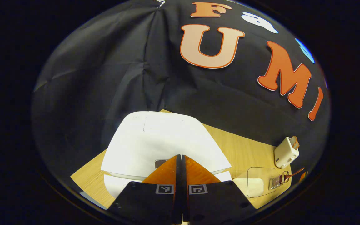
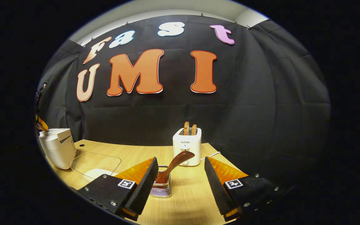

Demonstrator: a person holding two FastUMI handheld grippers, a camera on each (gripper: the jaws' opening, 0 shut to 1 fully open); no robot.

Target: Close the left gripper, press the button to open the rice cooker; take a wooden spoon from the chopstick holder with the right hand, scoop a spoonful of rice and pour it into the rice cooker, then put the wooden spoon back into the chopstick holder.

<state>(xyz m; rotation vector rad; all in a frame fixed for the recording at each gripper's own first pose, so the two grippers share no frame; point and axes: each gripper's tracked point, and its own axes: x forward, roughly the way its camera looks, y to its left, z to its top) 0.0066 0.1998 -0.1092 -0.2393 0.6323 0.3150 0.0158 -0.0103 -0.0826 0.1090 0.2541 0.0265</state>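
Left gripper (image 1: 179,157) fingers together over the rice cooker (image 1: 161,140) lid. Right gripper (image 2: 180,175) fingers apart, flanking the wooden spoon (image 2: 174,164) in its holder (image 2: 161,189).

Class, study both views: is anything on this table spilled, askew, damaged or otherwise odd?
Nothing stands out. The rice cooker, toaster and clear rice container sit upright on the table, no rice spilled. The wooden spoon leans in its holder, as expected.
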